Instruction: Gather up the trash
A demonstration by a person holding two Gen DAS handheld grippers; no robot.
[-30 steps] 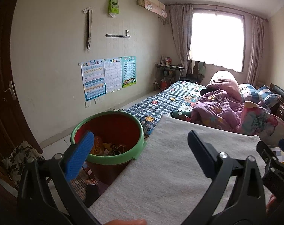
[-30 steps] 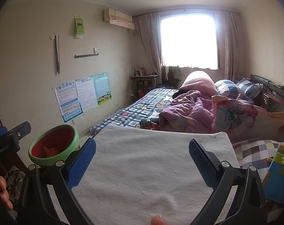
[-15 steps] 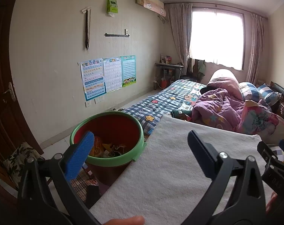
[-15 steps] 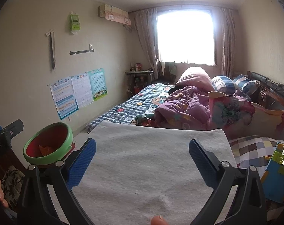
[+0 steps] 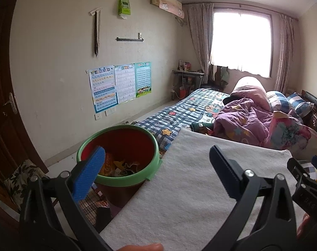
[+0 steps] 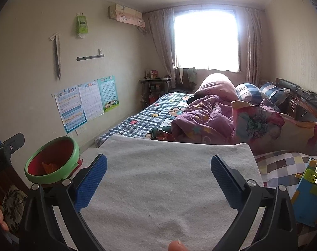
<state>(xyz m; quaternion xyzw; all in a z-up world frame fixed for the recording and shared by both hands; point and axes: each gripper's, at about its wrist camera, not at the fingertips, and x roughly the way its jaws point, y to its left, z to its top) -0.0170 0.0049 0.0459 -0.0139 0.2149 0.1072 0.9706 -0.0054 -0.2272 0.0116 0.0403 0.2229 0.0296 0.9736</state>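
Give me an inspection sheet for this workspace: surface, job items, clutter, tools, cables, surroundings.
Surface: grey towel spread flat on the bed, bare, no trash on it.
Job's things: green-rimmed red bin at the towel's left edge, wrappers inside.
Clutter: purple quilt bunched beyond the towel; blue toy at right.
Tools: left tool open, empty; right tool open, empty.
Cables: nothing seen.
Surroundings: wall posters, bright window, brown door.
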